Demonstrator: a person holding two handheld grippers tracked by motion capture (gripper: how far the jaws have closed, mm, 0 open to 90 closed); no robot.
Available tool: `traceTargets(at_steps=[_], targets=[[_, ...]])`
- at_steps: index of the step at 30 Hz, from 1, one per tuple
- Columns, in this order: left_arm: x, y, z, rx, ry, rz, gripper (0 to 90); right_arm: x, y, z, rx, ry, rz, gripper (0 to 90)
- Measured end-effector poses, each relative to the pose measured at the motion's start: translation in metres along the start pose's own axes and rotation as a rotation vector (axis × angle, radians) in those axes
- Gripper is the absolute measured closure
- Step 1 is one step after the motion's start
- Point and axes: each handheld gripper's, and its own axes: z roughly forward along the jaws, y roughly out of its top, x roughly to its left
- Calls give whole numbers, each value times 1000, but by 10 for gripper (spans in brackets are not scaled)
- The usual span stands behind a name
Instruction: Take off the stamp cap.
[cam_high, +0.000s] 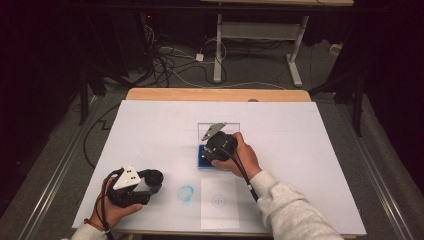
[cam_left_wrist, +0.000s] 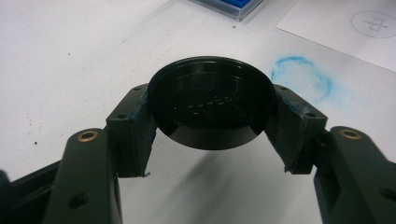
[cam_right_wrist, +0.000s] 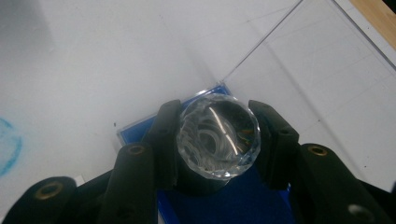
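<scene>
Two tools work over one white counter (cam_high: 150, 130). The left tool (cam_high: 150, 181), held in the left hand (cam_high: 112, 210) at the near left of the high view, pinches one black round cap (cam_left_wrist: 212, 108) between its jaws; in the left gripper view the cap sits level, clear of the counter, with faint raised lettering on its top and a shadow beneath it. The right tool (cam_high: 212, 150), gripped by the right hand (cam_high: 242, 156) near the counter's middle, is pressed onto one stamp (cam_right_wrist: 218, 135): in the right gripper view its faceted clear top shows between the jaws, over a dark body, and it stands over the blue pad (cam_right_wrist: 224, 205) of one open ink box (cam_high: 204, 161). Whether the stamp touches the pad I cannot tell. The box's clear lid (cam_right_wrist: 317, 70) lies flat on the counter on the far side of the pad. One round blue smudge (cam_high: 186, 193) marks the counter between the left tool and one white sheet (cam_high: 220, 204) at the near edge; the sheet carries one faint circular print (cam_high: 218, 201). The smudge lies just beside the sheet's left edge and near the ink box. A grey sleeve (cam_high: 290, 210) covers the right forearm. Beyond the counter, cables (cam_high: 170, 65) lie on the floor by one white desk frame (cam_high: 260, 35).
</scene>
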Motion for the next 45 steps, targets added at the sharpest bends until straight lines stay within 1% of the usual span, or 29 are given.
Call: traceTargets(at_steps=[4, 9, 12, 14, 20, 26, 32, 34, 38, 41, 45], targets=[[2, -2, -2, -3, 2, -7, 369, 0, 0, 0, 3, 2, 5, 574], [2, -2, -2, -6, 2, -7, 369, 2, 1, 0, 8, -12, -9, 575], [2, -2, -2, -5, -1, -5, 369, 1, 0, -1, 5, -7, 4, 575], [2, -2, -1, -4, -2, -8, 368, 2, 0, -1, 3, -9, -4, 574], [2, -1, -1, -4, -2, -6, 368, -1, 1, 0, 8, 4, 14, 575], [2, -2, -1, -4, -4, -6, 369, -3, 0, 0, 6, 16, 18, 574], [2, -2, -1, -4, -1, -6, 368, -2, -1, -1, 0, 9, 25, 574], [2, -2, -2, -4, -1, -8, 368, -2, -1, -1, 0, 6, 14, 574], [2, -3, -2, -3, 0, -11, 368, -2, -2, -2, -4, 7, 17, 574], [2, -3, -3, -7, 2, -12, 368, -3, -3, -3, -7, 13, 31, 574], [2, -3, -2, -4, 1, -13, 368, -2, -4, -4, -11, 12, 31, 574]])
